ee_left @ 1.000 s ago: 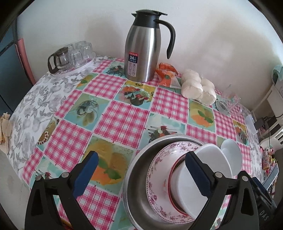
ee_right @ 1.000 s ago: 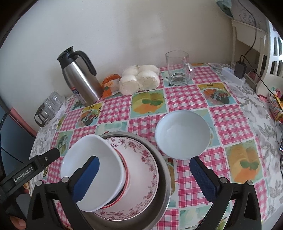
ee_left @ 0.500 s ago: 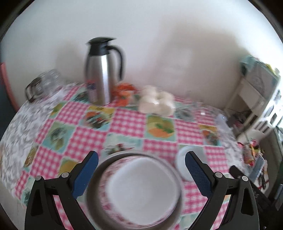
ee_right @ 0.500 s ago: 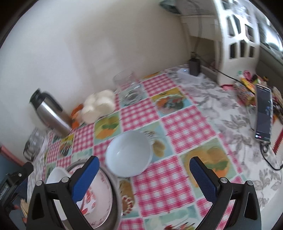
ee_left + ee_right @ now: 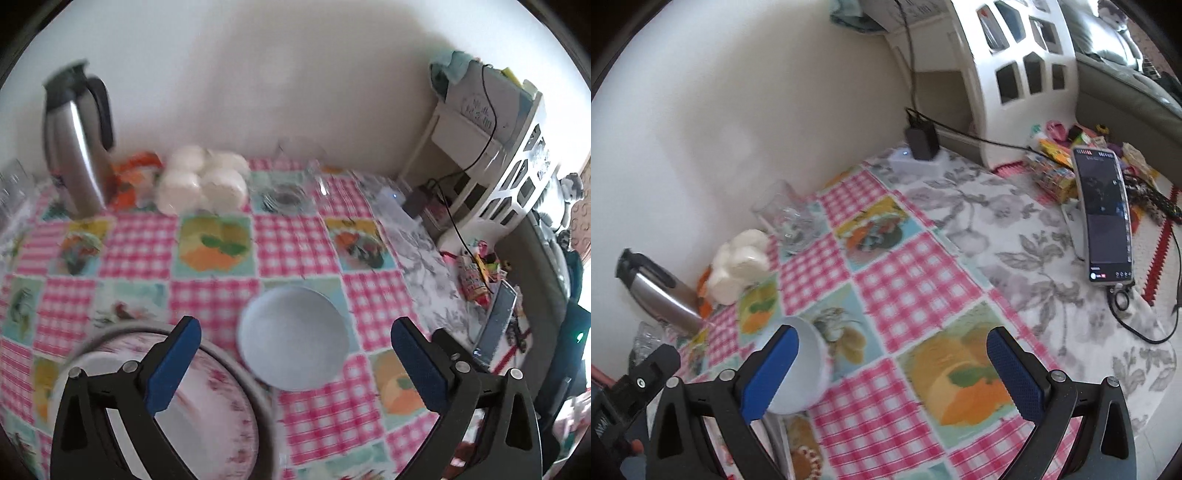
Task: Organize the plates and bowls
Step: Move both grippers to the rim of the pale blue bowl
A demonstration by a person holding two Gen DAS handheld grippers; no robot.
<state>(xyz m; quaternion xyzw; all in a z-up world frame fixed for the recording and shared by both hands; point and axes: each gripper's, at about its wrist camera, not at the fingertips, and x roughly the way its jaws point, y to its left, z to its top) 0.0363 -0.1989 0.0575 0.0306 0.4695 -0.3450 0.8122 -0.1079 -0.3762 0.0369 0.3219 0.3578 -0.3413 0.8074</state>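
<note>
left black plastic two-finger gripper (image 5: 295,363) and right black plastic two-finger gripper (image 5: 892,371) look alike: triangular cut-out arms, silver screw heads, ribbed blue rubber pads (image 5: 173,363) on fingertips.

A plain white wall (image 5: 295,74) backs the worktop (image 5: 295,240), spread with a pink-checked fruit-print cloth; a white cut-out shelf unit (image 5: 1015,55) stands in daylight at the far right corner.
</note>
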